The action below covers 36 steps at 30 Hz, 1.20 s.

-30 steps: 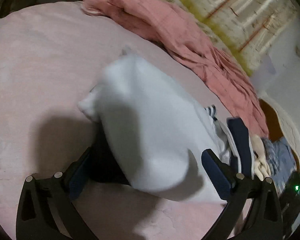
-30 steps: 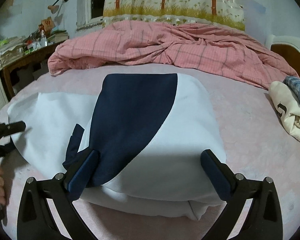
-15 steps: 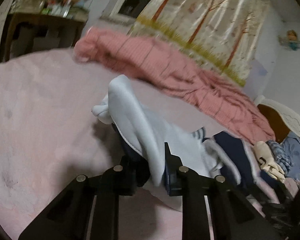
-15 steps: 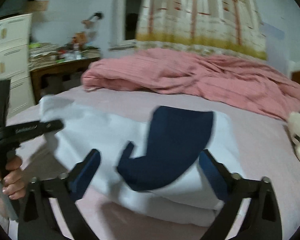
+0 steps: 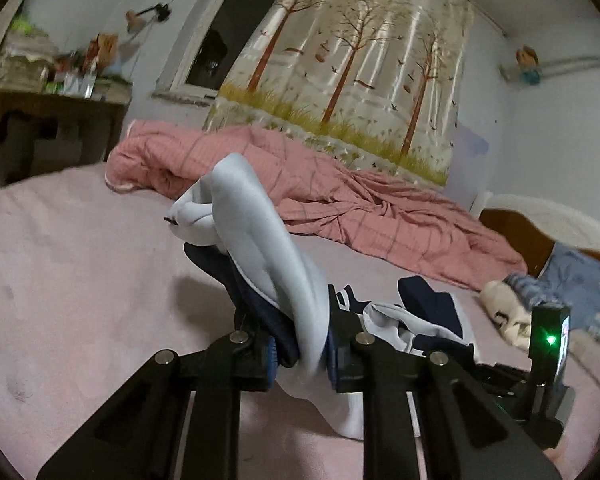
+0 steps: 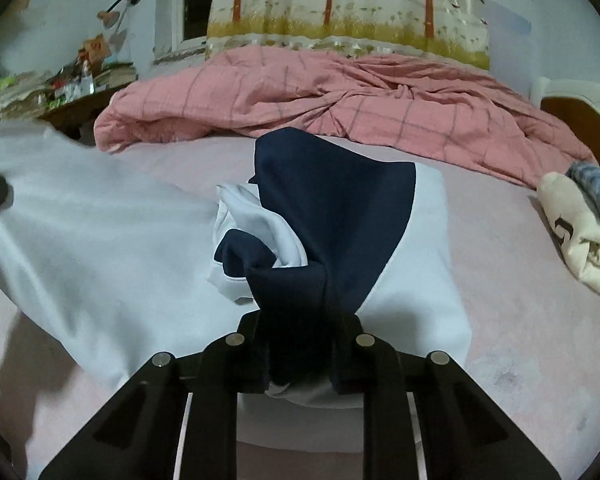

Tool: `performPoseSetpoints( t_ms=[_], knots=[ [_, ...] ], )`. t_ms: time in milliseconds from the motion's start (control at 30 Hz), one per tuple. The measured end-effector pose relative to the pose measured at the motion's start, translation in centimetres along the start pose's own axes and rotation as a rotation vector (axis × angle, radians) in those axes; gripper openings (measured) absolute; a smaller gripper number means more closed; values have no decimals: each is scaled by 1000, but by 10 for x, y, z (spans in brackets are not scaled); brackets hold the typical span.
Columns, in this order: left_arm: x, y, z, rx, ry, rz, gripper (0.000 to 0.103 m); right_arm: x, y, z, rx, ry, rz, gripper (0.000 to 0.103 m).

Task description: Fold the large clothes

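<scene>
At the left end of the span, the left gripper (image 5: 300,354) has its jaws drawn narrow on a bunched fold of the white-and-navy garment (image 5: 256,236), the pale fabric rising out of the jaws in an arch and draping back down toward the pink bed sheet (image 5: 72,280). From there the garment runs rightward across the bed: in the right wrist view its broad white panel (image 6: 100,248) stretches sideways from the left edge of the frame to the navy section in the middle. The right gripper (image 6: 300,356) sits at that other end, its jaws closing on a gathered wad of the navy cloth, which fills the gap between them. So the garment's long axis lies roughly along the line joining the two grippers, with each hand holding the end nearest it and neither needing to reach across. The fold ahead likely turns on carrying both gripped ends the same way, away from the person and toward the crumpled pink checked quilt (image 6: 340,96). A cream garment (image 6: 576,240) lies well apart at the right.
</scene>
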<state>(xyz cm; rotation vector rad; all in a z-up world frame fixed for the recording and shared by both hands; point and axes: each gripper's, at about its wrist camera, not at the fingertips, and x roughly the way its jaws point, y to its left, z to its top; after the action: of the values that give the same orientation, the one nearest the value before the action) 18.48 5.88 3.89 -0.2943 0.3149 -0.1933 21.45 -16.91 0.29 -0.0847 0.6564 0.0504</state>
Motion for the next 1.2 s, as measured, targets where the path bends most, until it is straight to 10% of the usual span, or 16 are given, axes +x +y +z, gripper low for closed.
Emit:
performPoseSetpoints(
  t_ms=[133,300,467,633,833,1000,1200],
  knots=[
    [1,4,0,-15,-2,-22,17,-7,14,-2,-90,0,104,24],
    [-4,-1,-1,11,-30,10,17,-7,26,-5,-154,37,188,72],
    [-5,-30,6,87,-53,-31,17,-62,-2,2,-32,-213,152,83],
    [0,-65,18,170,-31,-112,17,-55,-59,16,194,-206,-58,83],
    [24,-126,21,260,42,-290,17,-8,-110,6,395,-6,2,76],
    [40,-185,-21,388,130,-436,17,-49,-158,8,497,-169,-110,76],
    [87,-202,-84,490,362,-441,17,-103,-213,-4,618,-394,-160,78]
  ],
)
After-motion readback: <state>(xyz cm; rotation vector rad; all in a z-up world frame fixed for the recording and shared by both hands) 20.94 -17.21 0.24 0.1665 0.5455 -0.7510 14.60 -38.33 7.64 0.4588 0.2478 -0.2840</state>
